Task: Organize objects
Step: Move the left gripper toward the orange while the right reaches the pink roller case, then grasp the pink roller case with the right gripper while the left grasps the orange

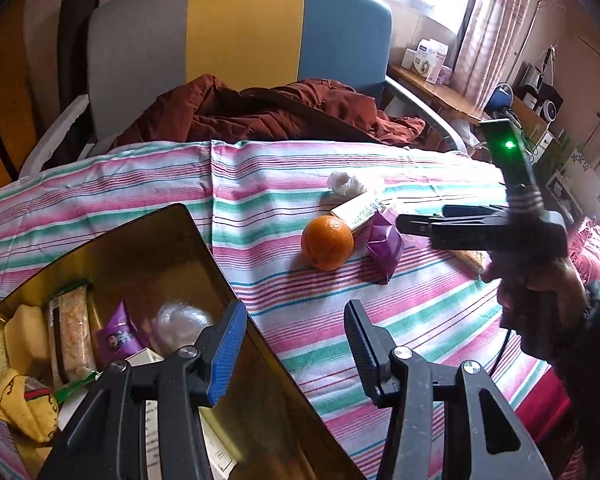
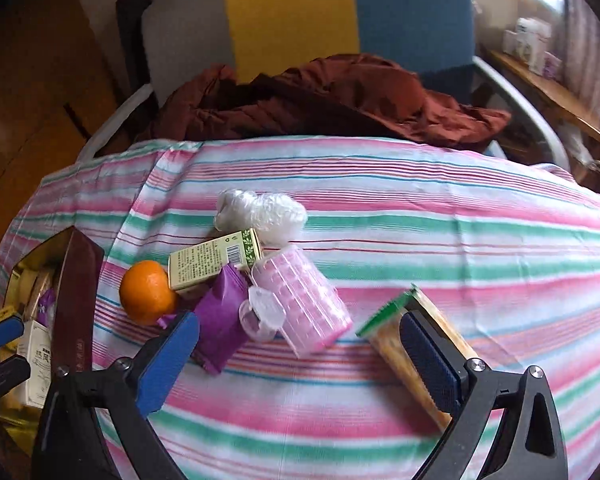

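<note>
Between the spread, empty jaws of the right hand-held gripper (image 2: 300, 356) lies the pink ribbed container (image 2: 306, 300), its long axis slanting away-left; the left hand-held gripper (image 1: 296, 344), empty and part-open, hangs farther off above the tin box (image 1: 204, 248).

Two fisheye views are taken from just behind each gripper's fingers, angled steeply down onto a striped cloth (image 1: 340, 320), both facing the tricolour chair back (image 1: 240, 28) beyond it. The left wrist view is set close above an open tin (image 1: 172, 240) to the left of the orange (image 1: 327, 242). The right wrist view is set nearer the orange (image 2: 148, 298), from its right. The orange, tin, cloth and chair are shared by both.
</note>
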### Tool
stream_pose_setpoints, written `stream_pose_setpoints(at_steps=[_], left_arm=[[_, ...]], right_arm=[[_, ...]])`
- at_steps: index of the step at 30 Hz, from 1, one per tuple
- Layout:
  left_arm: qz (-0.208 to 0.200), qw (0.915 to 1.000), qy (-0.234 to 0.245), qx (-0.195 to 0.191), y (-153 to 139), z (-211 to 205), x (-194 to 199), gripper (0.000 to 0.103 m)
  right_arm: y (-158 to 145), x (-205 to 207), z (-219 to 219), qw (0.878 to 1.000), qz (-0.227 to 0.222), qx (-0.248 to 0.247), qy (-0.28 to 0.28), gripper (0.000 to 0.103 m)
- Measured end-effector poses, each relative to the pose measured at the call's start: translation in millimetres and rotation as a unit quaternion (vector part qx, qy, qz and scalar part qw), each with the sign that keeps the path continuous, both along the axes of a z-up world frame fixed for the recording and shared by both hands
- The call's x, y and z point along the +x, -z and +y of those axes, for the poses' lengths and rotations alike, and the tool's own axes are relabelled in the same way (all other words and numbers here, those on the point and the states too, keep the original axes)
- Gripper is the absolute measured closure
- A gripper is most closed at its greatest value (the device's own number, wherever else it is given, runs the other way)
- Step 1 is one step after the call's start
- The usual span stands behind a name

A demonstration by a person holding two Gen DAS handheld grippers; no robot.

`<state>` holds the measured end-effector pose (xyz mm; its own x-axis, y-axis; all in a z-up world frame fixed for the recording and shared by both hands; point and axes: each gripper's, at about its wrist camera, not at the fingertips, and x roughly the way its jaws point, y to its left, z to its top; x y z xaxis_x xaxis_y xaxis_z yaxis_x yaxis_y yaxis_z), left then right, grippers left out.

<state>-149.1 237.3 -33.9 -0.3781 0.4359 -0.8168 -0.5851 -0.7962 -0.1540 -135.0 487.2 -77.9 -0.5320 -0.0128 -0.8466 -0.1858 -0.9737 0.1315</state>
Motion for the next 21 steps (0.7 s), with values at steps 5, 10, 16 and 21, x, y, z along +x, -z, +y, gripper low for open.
stream_pose_setpoints(at_steps=[5, 10, 16, 21], left_arm=[[-0.005, 1.0000, 0.001, -0.002, 4, 8, -6, 0.052], [-0.003, 0.9999, 0.005, -0.008, 6, 18, -10, 0.052], [-0.021, 0.9997, 0.007, -0.014, 16, 31, -21, 0.052], [-0.029, 0.9995, -0.001, -0.015, 23, 49, -34, 0.052]], right_arm=[[18, -22, 5, 0.999, -0.013, -0.011, -0.027, 0.003], [26, -26, 8, 0.997, -0.024, -0.055, -0.057, 0.040], [18, -2, -7, 0.994, -0.057, -0.025, -0.085, 0.040], [12, 42, -6, 0.993, -0.048, -0.049, -0.093, 0.040]])
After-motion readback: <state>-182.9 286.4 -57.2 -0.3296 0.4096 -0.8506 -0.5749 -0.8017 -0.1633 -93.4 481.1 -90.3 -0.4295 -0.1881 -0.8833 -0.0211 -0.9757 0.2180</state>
